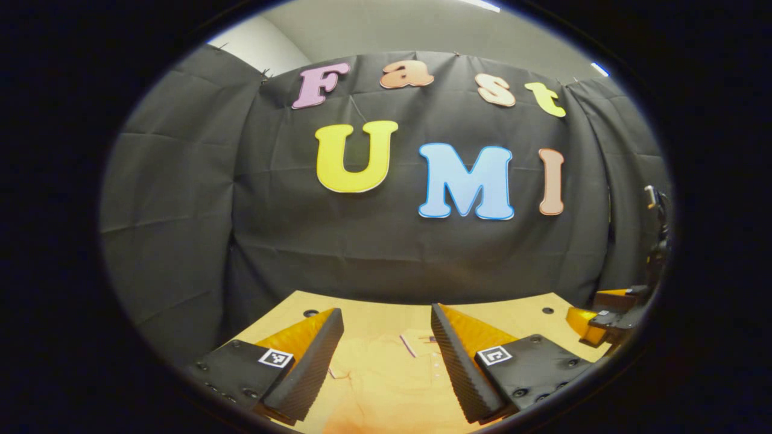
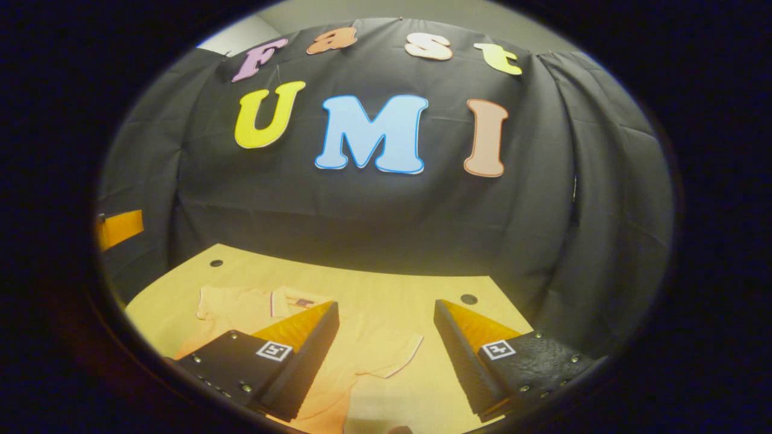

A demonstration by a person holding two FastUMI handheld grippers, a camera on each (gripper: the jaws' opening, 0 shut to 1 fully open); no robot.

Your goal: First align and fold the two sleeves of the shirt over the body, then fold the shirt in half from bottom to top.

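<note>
A pale orange short-sleeved shirt (image 1: 386, 380) lies flat on the wooden table (image 1: 374, 316), collar (image 1: 416, 345) towards the far wall. My left gripper (image 1: 386, 313) hovers open above the shirt's chest, nothing between its fingers. In the right gripper view the shirt (image 2: 362, 355) spreads from the lower left, with its collar (image 2: 289, 301), one sleeve (image 2: 214, 307) out to the left and the other sleeve (image 2: 395, 357) out to the right. My right gripper (image 2: 386, 304) is open above that right sleeve, holding nothing.
The black cloth wall closes the table's far edge and both sides. Small round holes (image 2: 468, 299) mark the tabletop (image 2: 386, 283) near its far corners. The right gripper's body (image 1: 603, 322) shows at the right of the left gripper view.
</note>
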